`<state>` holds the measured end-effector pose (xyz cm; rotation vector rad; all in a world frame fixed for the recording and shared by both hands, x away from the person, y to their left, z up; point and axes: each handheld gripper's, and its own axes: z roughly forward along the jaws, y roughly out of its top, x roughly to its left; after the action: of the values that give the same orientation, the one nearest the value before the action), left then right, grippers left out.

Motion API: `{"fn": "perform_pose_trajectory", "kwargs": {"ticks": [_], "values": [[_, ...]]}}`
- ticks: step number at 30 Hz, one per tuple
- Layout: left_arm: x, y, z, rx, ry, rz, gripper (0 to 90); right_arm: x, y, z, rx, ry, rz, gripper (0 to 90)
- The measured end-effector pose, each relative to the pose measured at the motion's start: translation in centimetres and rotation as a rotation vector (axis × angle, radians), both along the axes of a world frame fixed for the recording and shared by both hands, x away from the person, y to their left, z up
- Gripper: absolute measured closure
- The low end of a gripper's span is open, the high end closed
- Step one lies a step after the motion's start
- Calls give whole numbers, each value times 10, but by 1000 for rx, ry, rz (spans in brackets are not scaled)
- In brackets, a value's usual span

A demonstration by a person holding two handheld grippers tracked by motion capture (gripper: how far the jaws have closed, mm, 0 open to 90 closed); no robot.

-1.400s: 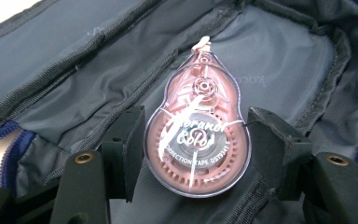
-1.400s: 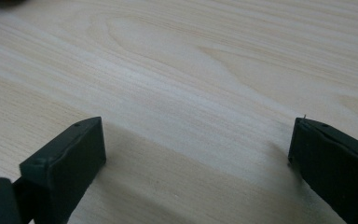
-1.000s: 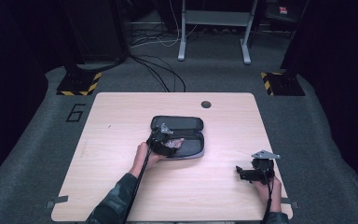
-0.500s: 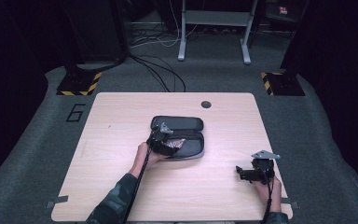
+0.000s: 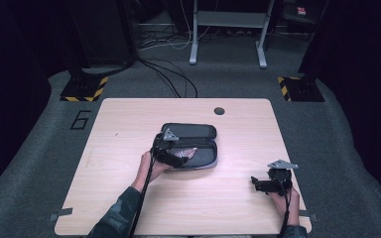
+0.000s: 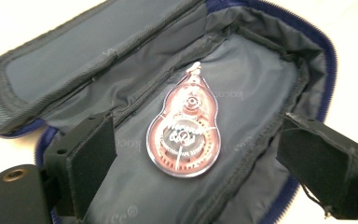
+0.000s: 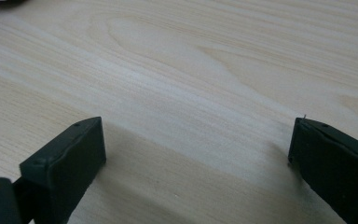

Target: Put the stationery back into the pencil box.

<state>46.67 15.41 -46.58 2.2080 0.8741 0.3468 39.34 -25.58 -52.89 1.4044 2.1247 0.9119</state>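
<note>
Nothing has shifted noticeably since the earlier frames: left gripper (image 5: 171, 151) still hovers over the open pencil case (image 5: 198, 133) at mid-table, right gripper (image 5: 265, 183) still rests near the table's (image 5: 129, 129) right front edge. Left jaws stand wide apart, gripping nothing, straddling a pink correction-tape dispenser (image 6: 185, 133) lying flat on the case's grey lining. Right jaws likewise wide open over bare wood, empty.

Tape dispenser (image 6: 185, 135) inside open pouch (image 6: 261, 70)
</note>
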Motion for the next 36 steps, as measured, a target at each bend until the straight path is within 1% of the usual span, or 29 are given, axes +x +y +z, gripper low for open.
{"fn": "perform_pose_trajectory", "kwargs": {"ticks": [1,4,5,7,8,9,10,11,12,13,14,15,17,18,19,20,24,25,26,27,28,29,30,31,32,33,34,35,36], "values": [[-6,3,5,-3,-8,6,104,0,0,0,0,0,-1,35],[-11,8,9,0,-26,12,101,0,0,0,0,0,0,35],[-14,11,11,0,-38,18,101,0,0,0,0,0,0,35],[-20,19,15,4,-59,25,98,0,0,0,0,0,0,35],[-25,27,18,2,-70,40,98,0,0,0,0,0,0,35],[-25,27,18,2,-70,40,98,0,0,0,0,0,0,35],[-28,33,20,4,-69,42,98,0,0,0,0,0,0,35],[-31,37,20,-10,-85,56,95,0,0,0,0,0,-1,35],[-34,42,23,11,-88,60,94,0,0,0,0,0,-1,35],[-37,47,24,8,-89,68,93,0,0,0,0,0,0,34],[-40,51,25,7,-102,77,89,0,0,0,0,0,-1,35],[-43,56,26,11,-94,81,88,0,0,0,0,0,0,35],[-48,64,27,21,-112,94,83,0,0,0,0,0,0,35],[-52,70,27,19,-108,101,81,0,0,0,0,0,-1,35],[-55,75,26,17,-117,112,80,0,0,0,0,0,-1,35],[-57,79,27,24,-114,115,78,0,0,0,0,0,0,35],[-70,100,20,32,-103,158,71,0,0,0,0,0,-1,35],[-70,100,20,32,-103,158,71,0,0,0,0,0,-1,35],[-73,104,17,23,-102,177,71,0,0,0,0,0,0,35],[-75,107,15,31,-97,179,69,0,0,0,0,0,-1,35],[-77,111,13,18,-88,188,66,0,0,0,0,0,0,35],[-80,113,10,7,-91,207,66,0,0,0,0,0,0,35],[-84,119,5,10,-83,221,65,0,0,0,0,0,0,35],[-84,119,5,10,-83,221,64,0,0,0,0,0,0,35],[-89,125,0,12,-72,238,63,0,0,0,-1,0,0,35],[-89,125,0,12,-72,238,62,0,0,0,-1,0,0,35],[-92,128,-4,16,-74,251,61,0,0,0,0,0,-1,35],[-94,132,-7,16,-63,257,61,0,0,0,0,0,-1,35],[-97,136,-12,4,-56,273,56,0,0,0,0,0,-1,35]]}}
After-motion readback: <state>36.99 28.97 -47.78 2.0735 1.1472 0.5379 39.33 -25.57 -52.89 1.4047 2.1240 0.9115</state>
